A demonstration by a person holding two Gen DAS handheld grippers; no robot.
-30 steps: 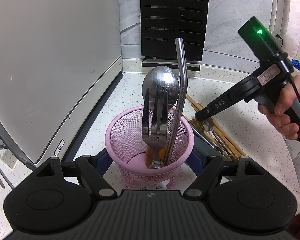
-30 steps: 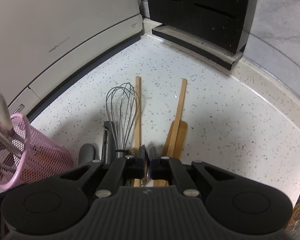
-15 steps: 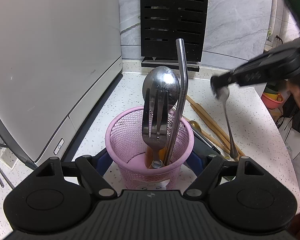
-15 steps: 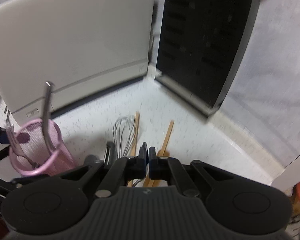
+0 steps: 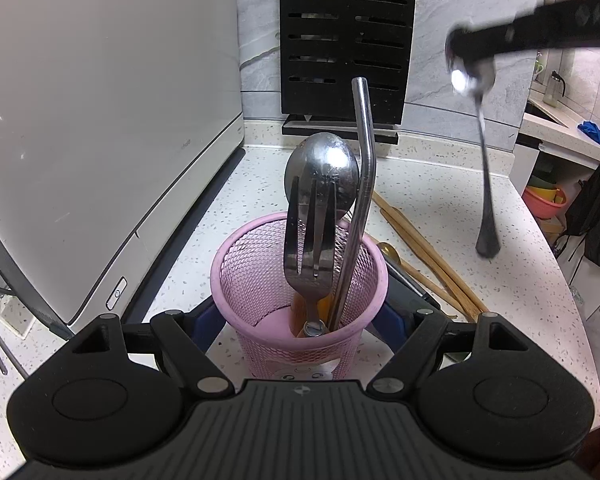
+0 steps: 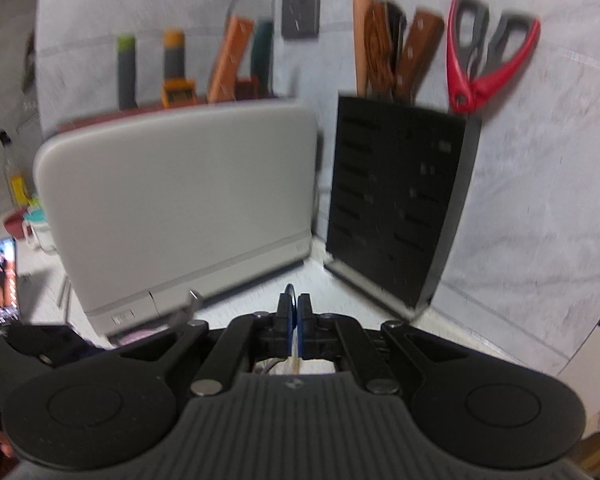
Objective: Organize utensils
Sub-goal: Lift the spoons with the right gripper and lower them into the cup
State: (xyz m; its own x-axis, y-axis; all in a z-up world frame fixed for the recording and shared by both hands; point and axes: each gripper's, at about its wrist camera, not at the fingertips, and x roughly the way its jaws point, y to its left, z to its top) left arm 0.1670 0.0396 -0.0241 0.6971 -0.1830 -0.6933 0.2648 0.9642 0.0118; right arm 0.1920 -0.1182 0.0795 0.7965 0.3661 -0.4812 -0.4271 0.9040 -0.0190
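Pink mesh cup (image 5: 300,280) at the centre of the left wrist view, standing on the speckled counter (image 5: 440,184) between the spread fingers of the left gripper (image 5: 300,320), clamped at both sides. Inside, upright: a fork (image 5: 310,240), a large spoon (image 5: 322,172) behind it, a bent metal straw (image 5: 362,184); something orange at the bottom, too hidden to name. Wooden chopsticks (image 5: 424,256) and a half-covered brass-coloured utensil on the counter just right of the cup, partly cut off by the rim and the gripper body.

Up at the top right, blurred: right gripper (image 5: 466,54) pinched shut on the bowl end of a steel spoon (image 5: 485,176), handle hanging down in the air, well clear of the counter and to the right of the cup. Hand behind it out of frame.

Right wrist view smeared by motion: fingers pressed together (image 6: 294,312), only a thin edge of the spoon showing between them; white appliance (image 6: 180,208), black knife block (image 6: 400,200) with red-handled scissors (image 6: 484,52) beyond.

Against a second ago: spoon then lying among the chopsticks under the lowered right gripper, now lifted off and carried high; cup, fork, straw and left gripper unmoved.
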